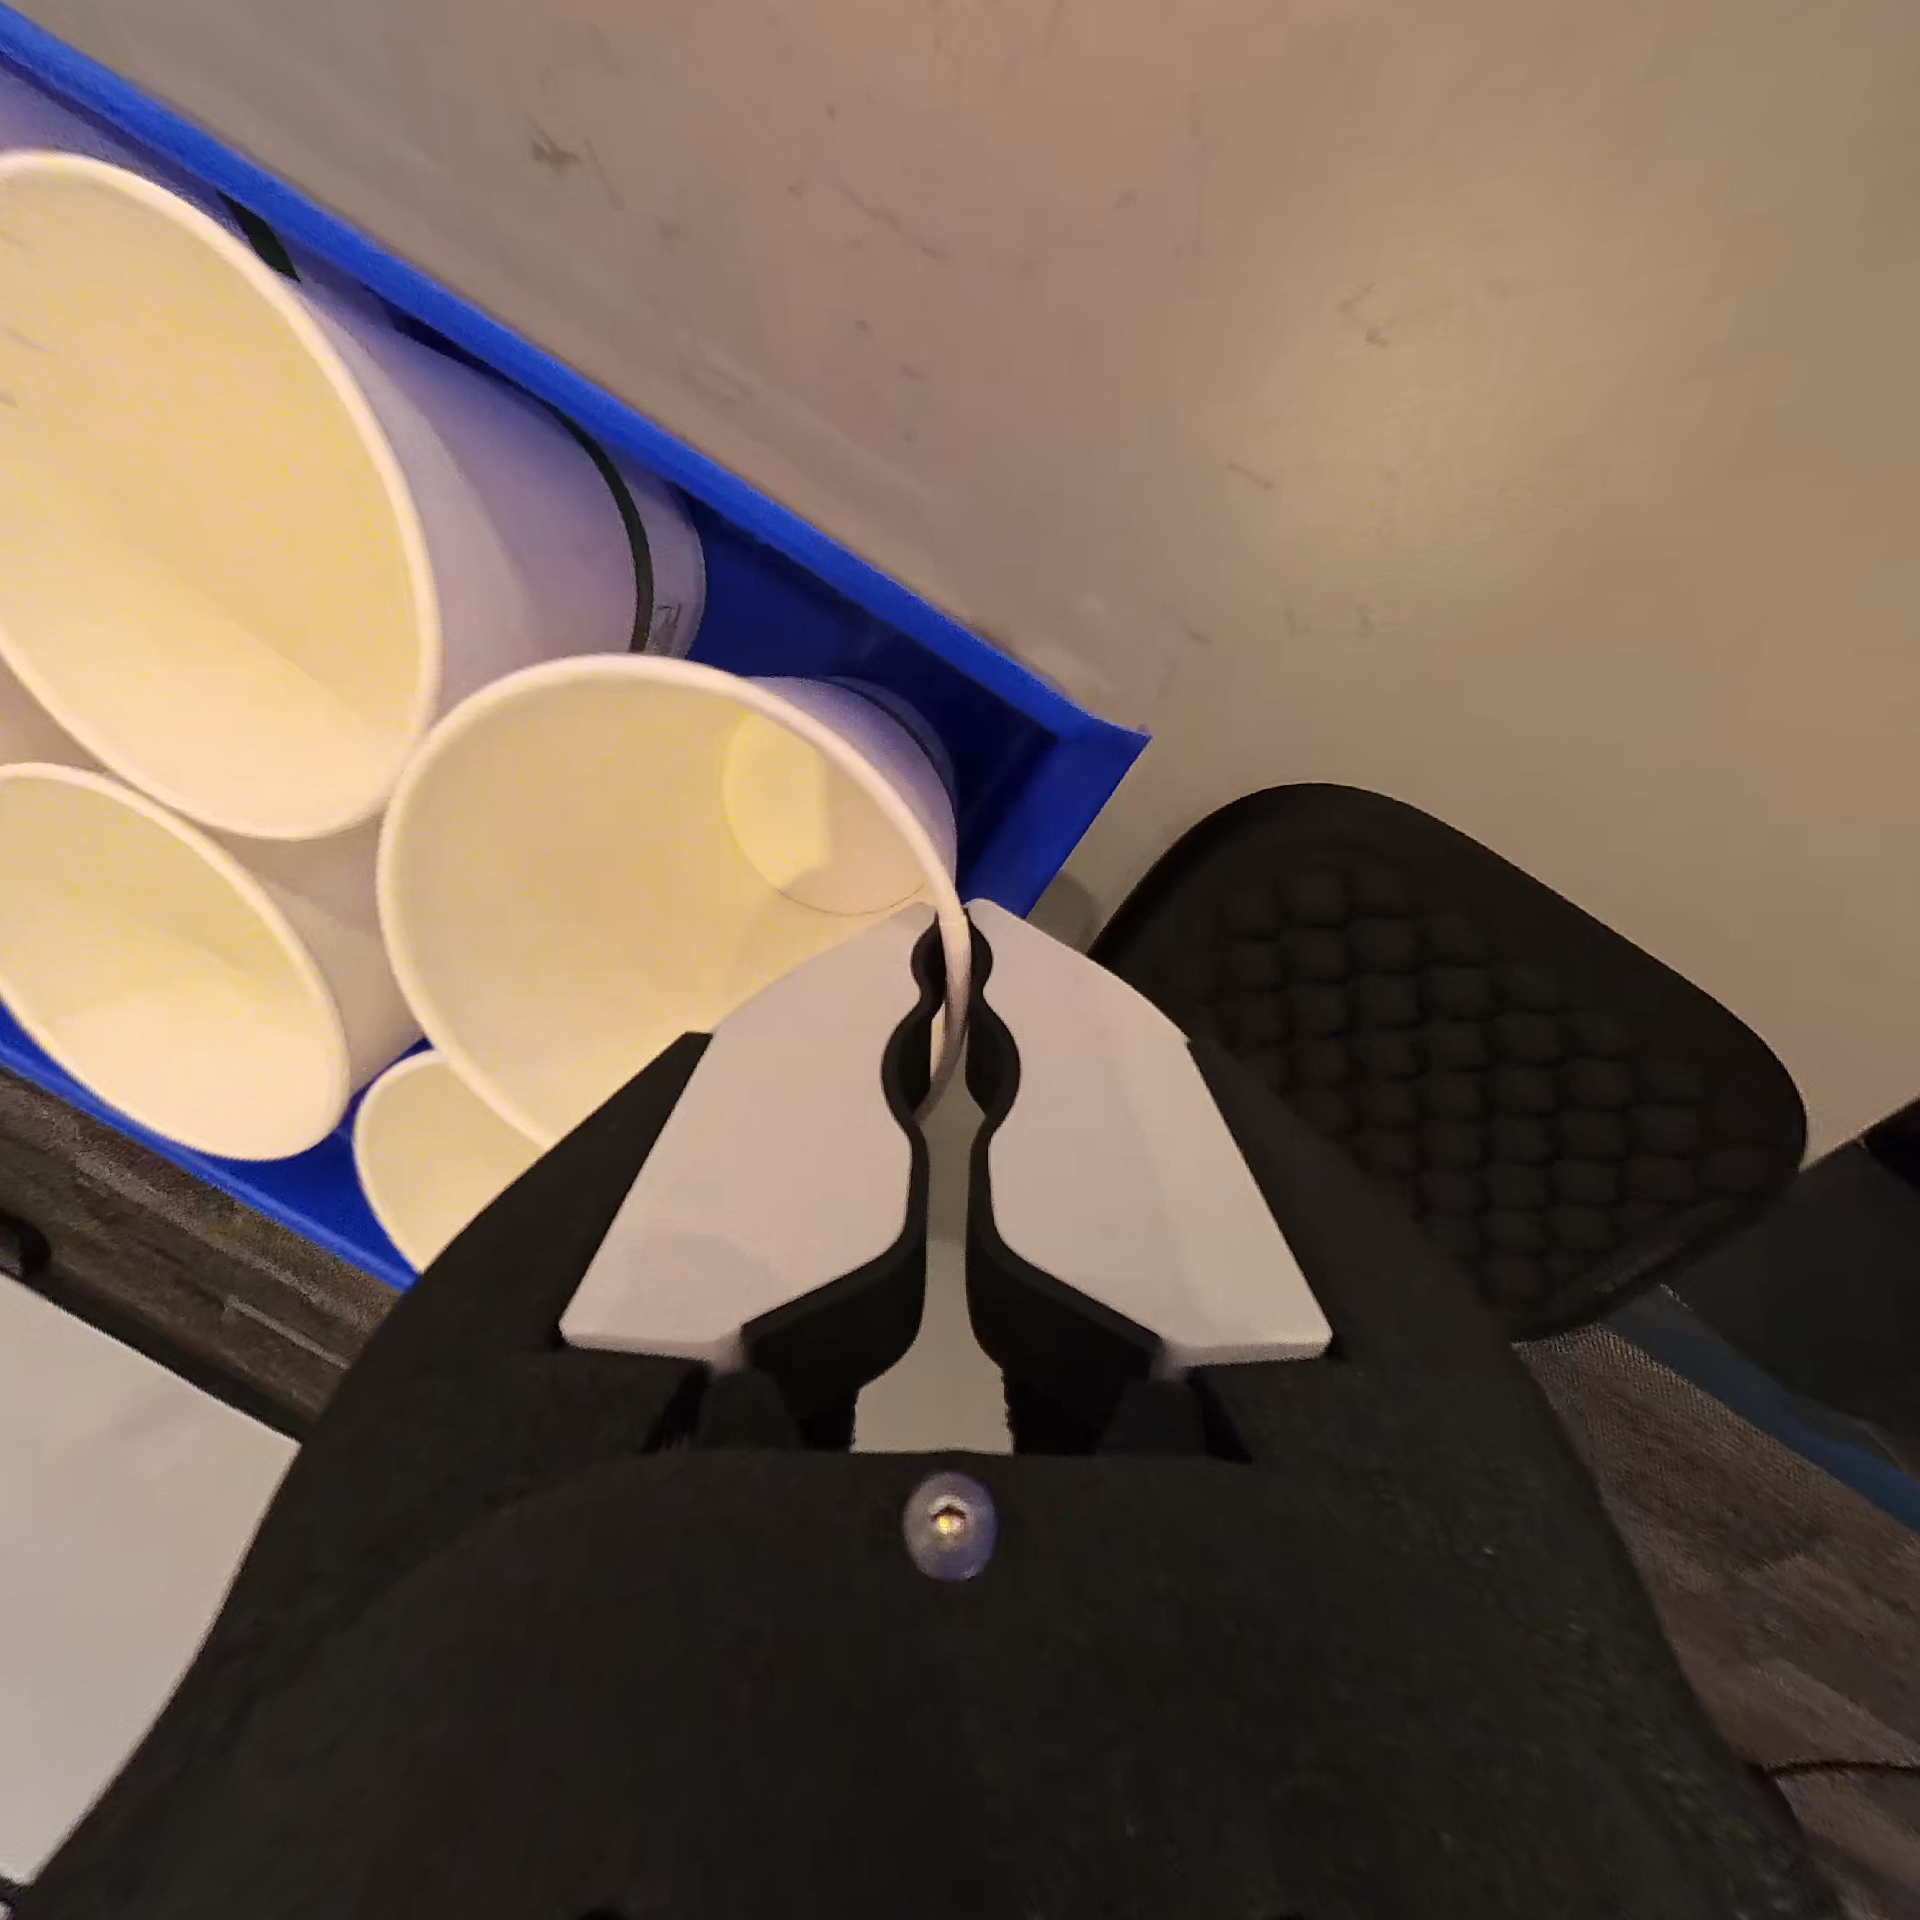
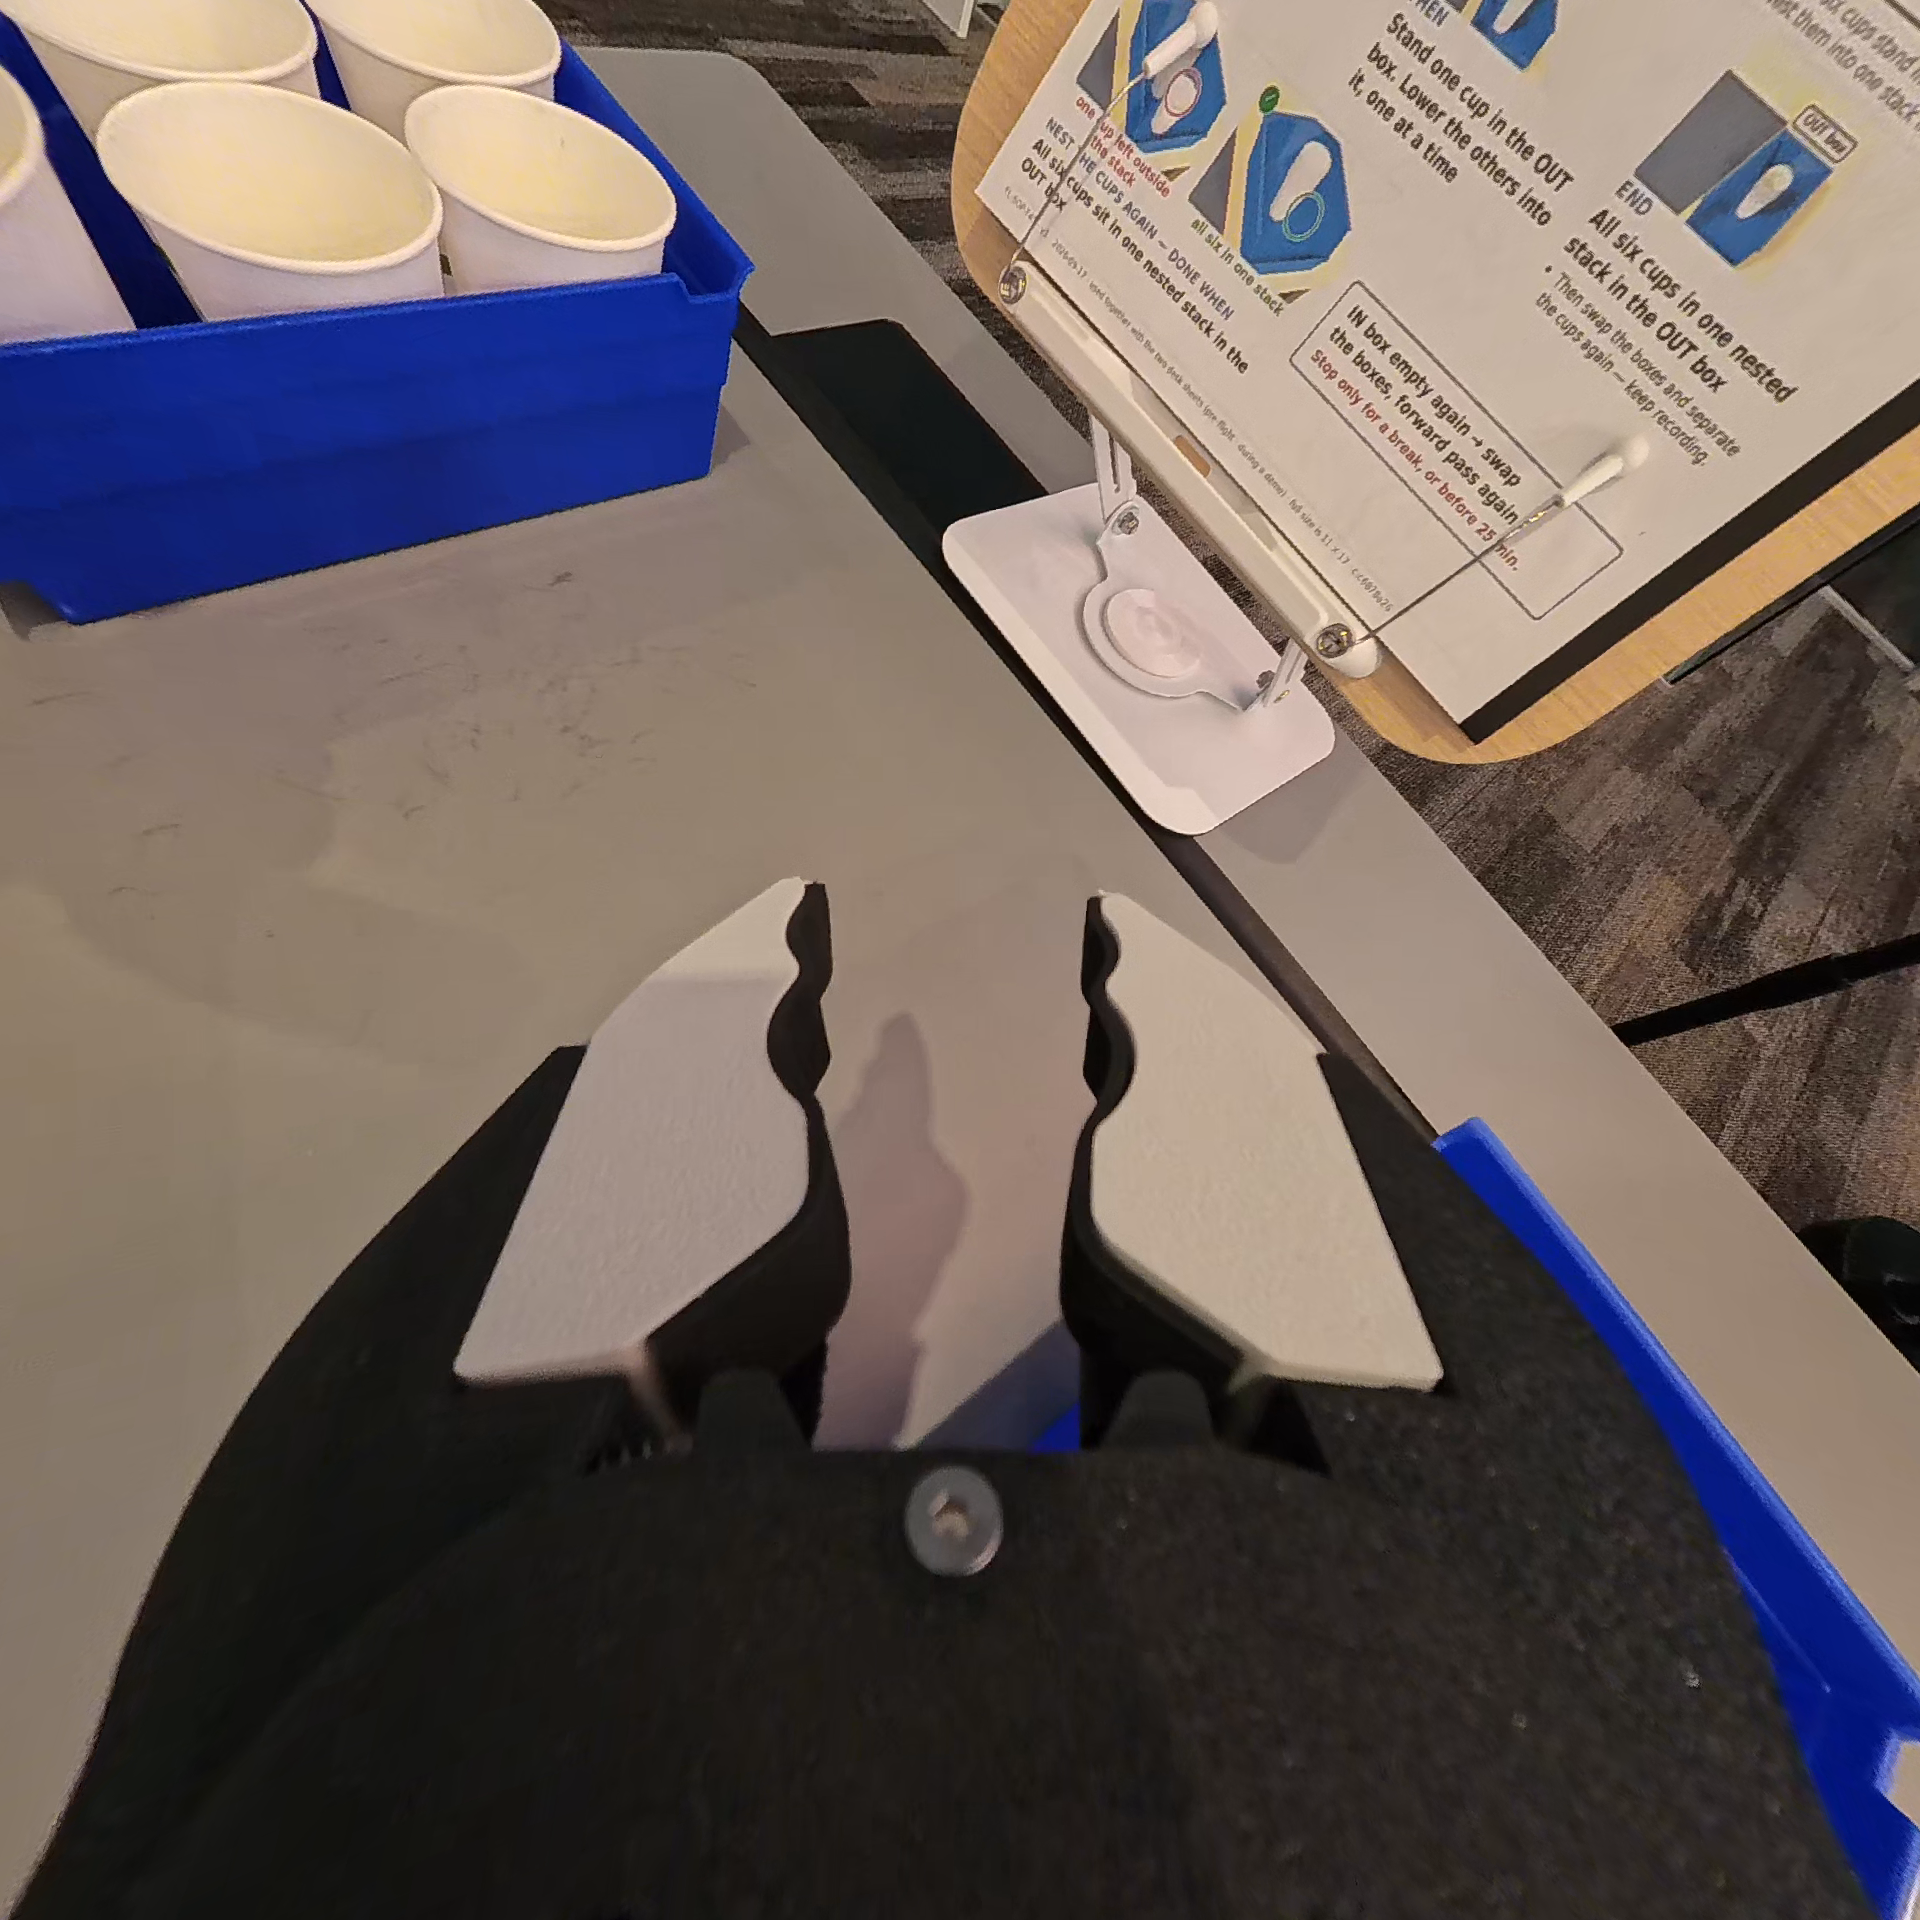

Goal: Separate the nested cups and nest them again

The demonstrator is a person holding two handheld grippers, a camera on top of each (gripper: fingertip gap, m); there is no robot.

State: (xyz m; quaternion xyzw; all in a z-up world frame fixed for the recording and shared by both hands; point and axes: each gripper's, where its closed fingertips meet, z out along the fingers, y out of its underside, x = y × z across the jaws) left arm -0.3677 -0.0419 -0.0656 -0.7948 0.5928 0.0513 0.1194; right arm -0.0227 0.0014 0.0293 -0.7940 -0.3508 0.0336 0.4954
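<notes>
In the left wrist view my left gripper point(image 1: 951, 971) is shut on the rim of a white paper cup point(image 1: 623, 883), one finger inside and one outside. The cup sits at the end of a blue box point(image 1: 1081, 800) beside several other white cups point(image 1: 197, 488). In the right wrist view my right gripper point(image 2: 951, 914) is open and empty, hovering over the grey table point(image 2: 468, 790). The blue box point(image 2: 364, 416) with several upright white cups point(image 2: 270, 187) stands at the far left.
A second blue box point(image 2: 1683, 1475) shows at the lower right under my right gripper. A white stand point(image 2: 1143, 644) holds an instruction sheet on a wooden board point(image 2: 1455, 260) at the table's right edge. A black office chair point(image 1: 1455, 1049) stands beyond the box.
</notes>
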